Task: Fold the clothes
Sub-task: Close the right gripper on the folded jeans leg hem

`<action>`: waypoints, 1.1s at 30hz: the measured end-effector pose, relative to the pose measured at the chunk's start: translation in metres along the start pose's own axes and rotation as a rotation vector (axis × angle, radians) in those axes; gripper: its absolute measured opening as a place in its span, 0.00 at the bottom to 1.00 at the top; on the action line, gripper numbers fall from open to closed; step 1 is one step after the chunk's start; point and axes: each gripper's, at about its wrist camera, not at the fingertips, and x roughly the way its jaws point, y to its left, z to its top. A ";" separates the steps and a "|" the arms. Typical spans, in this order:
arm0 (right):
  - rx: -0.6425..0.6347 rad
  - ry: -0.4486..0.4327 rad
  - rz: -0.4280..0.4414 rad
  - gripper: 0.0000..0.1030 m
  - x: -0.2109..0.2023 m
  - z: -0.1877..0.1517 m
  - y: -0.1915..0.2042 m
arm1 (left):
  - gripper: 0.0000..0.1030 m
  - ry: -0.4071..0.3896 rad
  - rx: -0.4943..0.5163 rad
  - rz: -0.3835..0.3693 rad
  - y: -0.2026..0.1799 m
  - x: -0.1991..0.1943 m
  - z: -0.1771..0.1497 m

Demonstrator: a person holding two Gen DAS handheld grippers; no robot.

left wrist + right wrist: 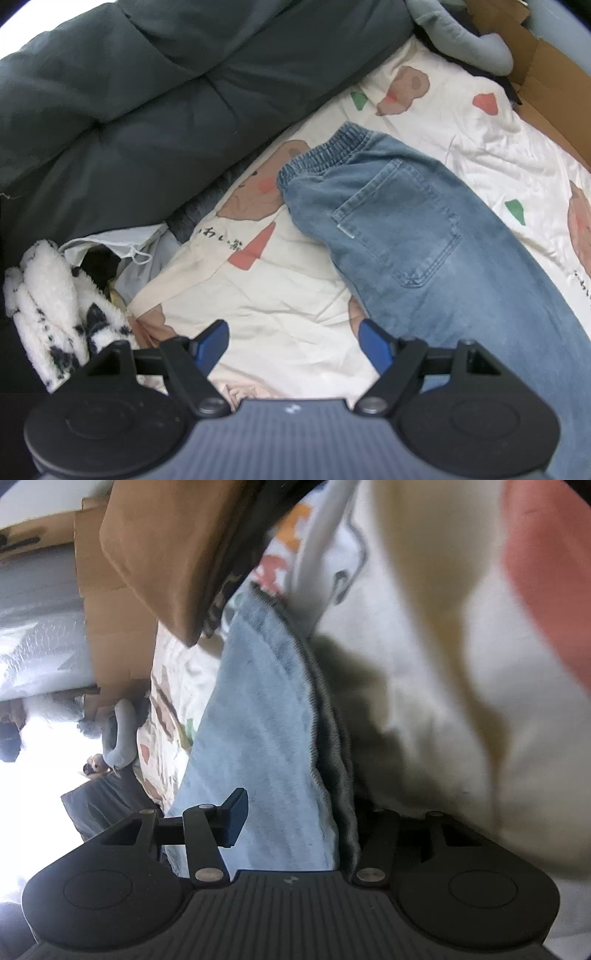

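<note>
Nearest the left wrist camera is the left gripper point(291, 347), its blue fingers point(212, 341) spread wide with nothing between them, over the cream printed bedsheet point(295, 288). The right-hand finger sits at the edge of the jeans point(417, 229), which lie flat from the elastic waistband at 12 o'clock down toward 4 o'clock, back pocket up. A dark quilted duvet point(147, 85) fills 10 o'clock; a black-and-white fleece point(48, 295) lies at 8 o'clock.

In the right wrist view, the right gripper point(295, 819) is nearest, with a denim edge running between its fingers; the right-hand finger is hidden behind the cloth, so I cannot tell whether it is clamped. A cardboard box point(147, 554) sits at 11 o'clock.

This looks like the start of a fold: the right side taking hold of a leg. Next, the left should likely grip the near denim edge.

Some script is printed on the sheet, too small to read.
</note>
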 end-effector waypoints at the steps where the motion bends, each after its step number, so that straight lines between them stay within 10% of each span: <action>1: -0.009 0.011 -0.004 0.53 0.003 0.000 0.002 | 0.77 0.006 0.000 0.006 0.001 0.002 0.000; 8: -0.029 0.067 -0.022 0.52 0.015 0.011 0.008 | 0.77 -0.001 0.014 0.006 0.009 -0.002 0.003; 10: -0.055 0.078 -0.046 0.43 0.013 0.011 0.008 | 0.78 -0.004 -0.001 0.004 0.013 -0.001 0.003; 12: -0.096 0.090 -0.091 0.06 0.011 0.011 0.010 | 0.78 0.003 -0.020 0.006 0.017 0.001 0.003; 25: -0.124 0.108 -0.134 0.21 0.027 0.018 0.017 | 0.78 0.036 -0.028 0.007 0.026 0.017 -0.010; 33: -0.295 0.152 -0.252 0.04 0.028 0.016 0.049 | 0.78 0.069 -0.030 0.007 0.024 0.035 -0.023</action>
